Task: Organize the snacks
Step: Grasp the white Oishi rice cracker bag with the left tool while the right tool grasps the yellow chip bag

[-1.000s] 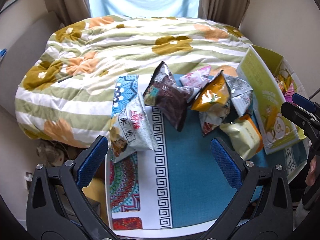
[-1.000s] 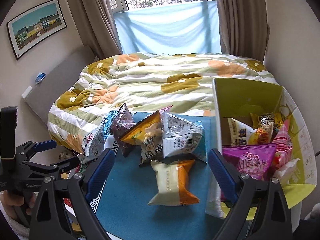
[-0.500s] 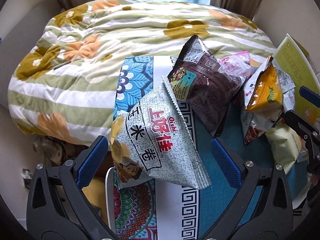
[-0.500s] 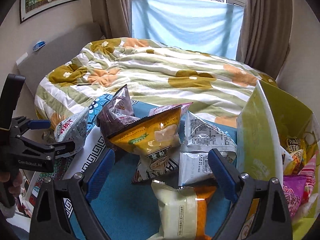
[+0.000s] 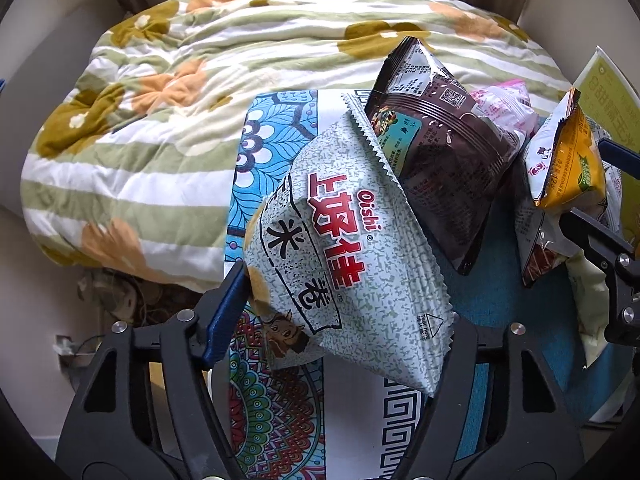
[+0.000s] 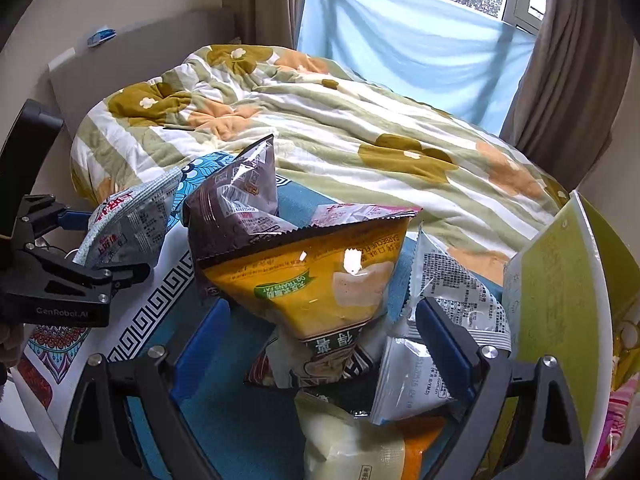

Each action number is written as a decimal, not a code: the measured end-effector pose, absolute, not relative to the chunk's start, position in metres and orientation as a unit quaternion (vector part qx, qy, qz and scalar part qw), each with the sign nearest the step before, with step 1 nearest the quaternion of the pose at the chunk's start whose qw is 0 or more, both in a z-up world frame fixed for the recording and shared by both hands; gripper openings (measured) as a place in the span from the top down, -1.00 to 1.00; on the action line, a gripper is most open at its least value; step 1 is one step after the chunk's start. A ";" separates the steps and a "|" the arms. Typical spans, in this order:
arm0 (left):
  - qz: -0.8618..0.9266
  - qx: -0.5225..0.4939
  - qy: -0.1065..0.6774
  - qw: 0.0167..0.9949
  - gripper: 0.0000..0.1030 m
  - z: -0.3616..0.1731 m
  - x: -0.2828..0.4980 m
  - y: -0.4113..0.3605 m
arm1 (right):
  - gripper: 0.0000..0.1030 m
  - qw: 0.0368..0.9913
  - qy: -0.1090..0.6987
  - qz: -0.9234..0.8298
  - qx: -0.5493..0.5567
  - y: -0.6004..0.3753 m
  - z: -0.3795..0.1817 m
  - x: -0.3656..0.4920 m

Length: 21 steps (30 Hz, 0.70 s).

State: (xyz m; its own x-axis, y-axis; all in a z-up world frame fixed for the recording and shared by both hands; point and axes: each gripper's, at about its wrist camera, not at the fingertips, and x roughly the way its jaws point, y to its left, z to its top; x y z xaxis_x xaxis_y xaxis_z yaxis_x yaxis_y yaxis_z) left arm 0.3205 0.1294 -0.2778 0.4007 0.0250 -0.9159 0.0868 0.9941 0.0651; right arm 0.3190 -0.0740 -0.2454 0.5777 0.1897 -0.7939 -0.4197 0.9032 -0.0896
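The left hand-held gripper (image 5: 340, 316) had just closed onto the pale "Oishi" bag (image 5: 344, 256); the right hand-held gripper (image 6: 320, 344) stood released around an orange "BARBECUE" bag (image 6: 320, 276).

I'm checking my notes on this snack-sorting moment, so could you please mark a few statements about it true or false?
1. The left gripper has the white Oishi bag between its fingers. True; its jaws have just been closing.
2. The right gripper is clamped on the yellow chip bag. False; the jaws stand open around it.
3. The dark brown bag lies inside the green box. False; it leans in the pile outside.
4. A floral quilt lies behind the snacks. True.
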 end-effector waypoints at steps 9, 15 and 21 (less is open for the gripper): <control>-0.024 0.057 0.548 0.834 -0.05 -0.275 0.316 0.124 | -0.80 0.866 0.429 0.186 -0.176 -0.066 -0.259 0.326; -0.023 0.052 0.549 0.834 -0.05 -0.274 0.312 0.123 | -0.79 0.860 0.431 0.191 -0.196 -0.063 -0.268 0.330; -0.024 0.048 0.551 0.833 -0.05 -0.272 0.309 0.129 | -0.11 0.856 0.438 0.194 -0.196 -0.064 -0.271 0.326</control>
